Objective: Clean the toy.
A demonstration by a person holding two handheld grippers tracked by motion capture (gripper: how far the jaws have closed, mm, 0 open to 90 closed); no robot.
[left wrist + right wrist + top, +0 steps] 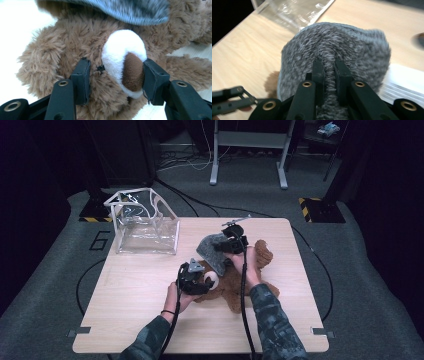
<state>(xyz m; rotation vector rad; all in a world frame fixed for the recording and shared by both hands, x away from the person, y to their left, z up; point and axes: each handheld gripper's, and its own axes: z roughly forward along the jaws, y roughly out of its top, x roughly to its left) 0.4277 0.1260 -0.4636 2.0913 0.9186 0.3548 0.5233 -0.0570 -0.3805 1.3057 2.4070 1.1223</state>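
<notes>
Between the right tongs (pixel 329 72), a pinched ridge of the grey knit hat (pixel 352 47); the left tongs (pixel 116 75) clamp the teddy bear's (pixel 240 280) white muzzle (pixel 123 53). Both lie mid-table (pixel 140 290). They look soft and light, so gripping a fold should work best.
</notes>
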